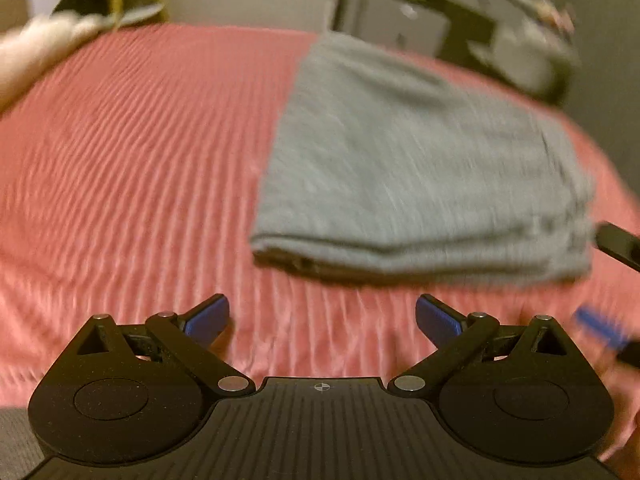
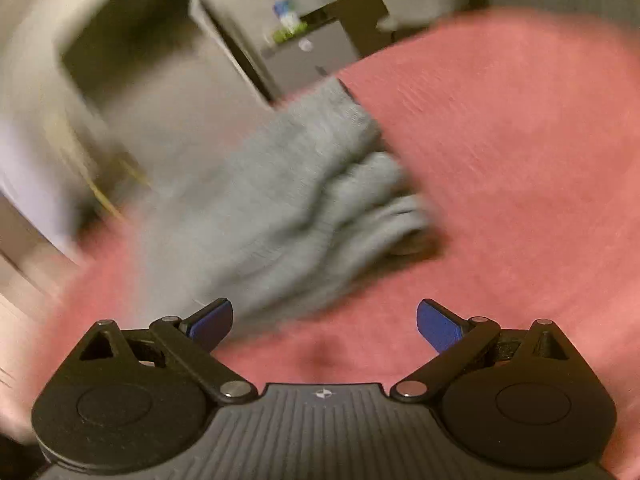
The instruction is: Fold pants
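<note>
Left hand-held gripper [image 1: 322, 316]: jaws wide apart, nothing between them, over bare bedspread. Right hand-held gripper [image 2: 324, 320]: jaws spread wide too, empty. Just beyond both, the grey pants [image 1: 420, 168] lie folded in a stack on the red ribbed bed [image 1: 140, 140]. Cluttered shelves behind, blurred.

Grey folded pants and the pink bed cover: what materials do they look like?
Grey folded pants: soft heathered knit, probably cotton jersey or sweatpant fleece; matte, with rounded, thick fold edges stacked in layers. Motion blur hides the weave.
Pink ribbed bed cover: woven or quilted textile with fine parallel ridges, matte with a slight sheen on the ridges. Fibre type cannot be told.
</note>
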Tool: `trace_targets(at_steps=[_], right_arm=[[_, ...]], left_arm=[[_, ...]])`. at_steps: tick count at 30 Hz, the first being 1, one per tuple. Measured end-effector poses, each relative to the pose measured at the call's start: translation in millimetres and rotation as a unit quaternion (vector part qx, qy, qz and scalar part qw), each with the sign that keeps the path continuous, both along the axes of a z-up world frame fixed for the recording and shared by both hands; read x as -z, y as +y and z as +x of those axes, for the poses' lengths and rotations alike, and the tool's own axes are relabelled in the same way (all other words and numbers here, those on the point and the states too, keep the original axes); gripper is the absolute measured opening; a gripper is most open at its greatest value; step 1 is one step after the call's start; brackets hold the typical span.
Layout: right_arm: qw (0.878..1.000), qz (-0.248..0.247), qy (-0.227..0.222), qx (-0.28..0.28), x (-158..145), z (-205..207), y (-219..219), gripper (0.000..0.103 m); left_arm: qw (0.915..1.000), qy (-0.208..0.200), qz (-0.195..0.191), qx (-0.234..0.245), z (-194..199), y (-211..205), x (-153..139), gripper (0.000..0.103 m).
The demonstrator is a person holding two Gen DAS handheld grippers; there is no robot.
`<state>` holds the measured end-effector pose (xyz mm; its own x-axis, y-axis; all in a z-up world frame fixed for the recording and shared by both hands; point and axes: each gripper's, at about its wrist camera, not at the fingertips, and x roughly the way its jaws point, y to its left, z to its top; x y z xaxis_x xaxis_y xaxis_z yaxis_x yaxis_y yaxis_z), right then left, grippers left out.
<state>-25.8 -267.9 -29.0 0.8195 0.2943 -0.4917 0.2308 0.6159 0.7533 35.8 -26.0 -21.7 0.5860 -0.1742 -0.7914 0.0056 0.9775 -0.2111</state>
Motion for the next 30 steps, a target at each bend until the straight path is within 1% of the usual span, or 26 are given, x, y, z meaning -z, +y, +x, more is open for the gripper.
trace_targets(at_steps=[1, 2, 3, 4, 5, 6, 7, 9, 11, 12, 14, 15, 16, 18, 20, 23, 25, 26, 27, 30], right_arm=[[0.998, 0.062, -0.009, 0.001, 6, 4, -6, 0.098], [0.995, 0.099, -0.007, 0.004, 11, 11, -9, 0.098], [0.994, 0.113, -0.001, 0.011, 14, 19, -10, 0.092], [0.993, 0.114, -0.002, 0.013, 15, 26, -10, 0.085], [0.993, 0.114, 0.001, 0.014, 15, 33, -10, 0.081], [0.993, 0.119, 0.0, 0.012, 15, 40, -9, 0.067], [0.992, 0.125, -0.008, 0.005, 13, 47, -7, 0.057], [0.994, 0.106, -0.009, -0.002, 8, 59, -4, 0.051], [0.996, 0.088, 0.001, 0.014, 7, 66, -4, 0.051], [0.995, 0.091, 0.019, 0.023, 12, 71, -6, 0.051], [0.992, 0.12, 0.035, 0.026, 23, 83, -10, 0.051], [0.99, 0.129, 0.039, 0.031, 28, 87, -10, 0.05], [0.989, 0.135, 0.046, 0.036, 30, 92, -12, 0.046], [0.985, 0.154, 0.061, 0.039, 28, 98, -12, 0.047], [0.984, 0.167, 0.052, 0.032, 21, 98, -9, 0.047], [0.987, 0.147, 0.053, 0.024, 15, 86, 0, 0.048], [0.99, 0.127, 0.052, 0.019, 19, 79, 7, 0.046], [0.992, 0.115, 0.058, 0.016, 21, 79, 9, 0.045], [0.992, 0.107, 0.067, 0.02, 21, 79, 10, 0.037], [0.993, 0.096, 0.069, 0.026, 12, 74, 14, 0.035]], left_arm=[[0.9996, 0.0, -0.023, -0.016, 1, 8, 1, 0.102], [0.9982, 0.002, -0.049, -0.034, 1, 17, 3, 0.102], [0.9965, 0.006, -0.069, -0.047, 2, 24, 6, 0.102], [0.994, 0.013, -0.091, -0.061, 3, 30, 11, 0.102], [0.9914, 0.02, -0.108, -0.072, 3, 34, 15, 0.102], [0.9894, 0.026, -0.119, -0.079, 5, 37, 17, 0.102], [0.9881, 0.032, -0.126, -0.082, 8, 38, 19, 0.102], [0.9881, 0.034, -0.123, -0.087, 10, 37, 22, 0.102], [0.9892, 0.024, -0.118, -0.084, 13, 35, 23, 0.102], [0.9898, 0.02, -0.115, -0.081, 14, 33, 24, 0.102], [0.9912, 0.011, -0.108, -0.076, 17, 31, 25, 0.102], [0.9916, 0.007, -0.105, -0.074, 16, 29, 25, 0.102], [0.9918, 0.004, -0.103, -0.076, 16, 29, 25, 0.102], [0.9916, 0.003, -0.104, -0.076, 18, 29, 24, 0.102], [0.9911, 0.001, -0.109, -0.076, 18, 30, 24, 0.102], [0.9902, 0.001, -0.113, -0.082, 19, 30, 24, 0.102], [0.9906, 0.0, -0.11, -0.082, 21, 28, 25, 0.102], [0.9912, 0.0, -0.105, -0.08, 21, 27, 25, 0.102], [0.9918, -0.001, -0.101, -0.078, 21, 25, 24, 0.102], [0.9931, -0.003, -0.097, -0.066, 20, 22, 23, 0.102]])
